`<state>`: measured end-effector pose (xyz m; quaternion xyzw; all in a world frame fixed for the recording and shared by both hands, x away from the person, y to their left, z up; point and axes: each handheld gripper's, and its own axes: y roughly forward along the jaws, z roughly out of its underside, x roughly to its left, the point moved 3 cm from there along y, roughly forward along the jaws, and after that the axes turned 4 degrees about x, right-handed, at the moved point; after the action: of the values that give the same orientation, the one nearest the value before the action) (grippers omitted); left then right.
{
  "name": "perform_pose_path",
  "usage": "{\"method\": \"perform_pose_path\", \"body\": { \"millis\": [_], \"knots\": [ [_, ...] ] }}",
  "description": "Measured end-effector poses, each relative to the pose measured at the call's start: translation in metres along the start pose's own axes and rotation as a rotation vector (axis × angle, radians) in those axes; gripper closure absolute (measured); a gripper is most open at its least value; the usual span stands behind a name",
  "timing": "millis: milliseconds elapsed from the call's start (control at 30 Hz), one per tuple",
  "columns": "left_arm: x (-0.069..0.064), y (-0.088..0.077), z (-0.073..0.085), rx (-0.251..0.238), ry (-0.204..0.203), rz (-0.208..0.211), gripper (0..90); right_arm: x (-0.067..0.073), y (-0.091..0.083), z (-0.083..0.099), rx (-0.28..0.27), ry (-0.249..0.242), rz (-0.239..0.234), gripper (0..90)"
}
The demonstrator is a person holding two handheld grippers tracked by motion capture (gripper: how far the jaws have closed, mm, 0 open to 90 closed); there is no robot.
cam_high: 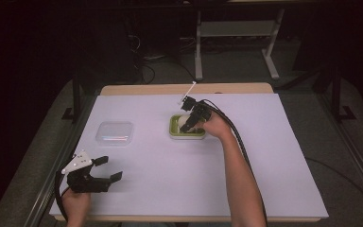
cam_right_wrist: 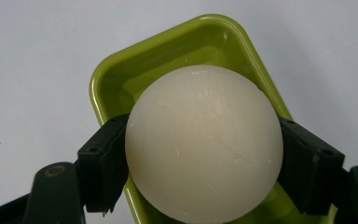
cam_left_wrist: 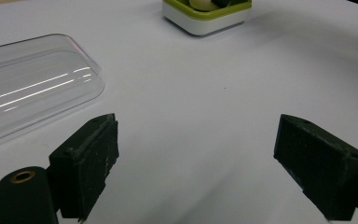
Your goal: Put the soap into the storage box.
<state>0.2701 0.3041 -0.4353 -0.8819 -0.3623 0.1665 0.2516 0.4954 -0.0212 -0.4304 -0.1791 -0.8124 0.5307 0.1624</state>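
A cream-white ball is clasped between the two jaws of my right gripper, over the inside of a green rectangular box. In the high view that box sits mid-table with white outer walls, and the right gripper reaches down into it with the ball. My left gripper rests near the table's front left corner, jaws wide apart with nothing between them. In the left gripper view its fingers frame bare white table, with the green box farther off.
A clear plastic lid lies flat on the white table left of the green box; the same lid is close ahead of the left gripper. A table leg frame and cables stand on the dark floor beyond the far edge.
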Motion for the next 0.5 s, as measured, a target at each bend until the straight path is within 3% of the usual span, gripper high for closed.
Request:
{"method": "perform_pose_path", "body": {
  "millis": [500],
  "knots": [
    [0.0001, 0.0002, 0.0, 0.003, 0.001, -0.001, 13.2, -0.0008, 0.0013, 0.0009, -0.006, 0.015, -0.005, 24.3]
  ]
}}
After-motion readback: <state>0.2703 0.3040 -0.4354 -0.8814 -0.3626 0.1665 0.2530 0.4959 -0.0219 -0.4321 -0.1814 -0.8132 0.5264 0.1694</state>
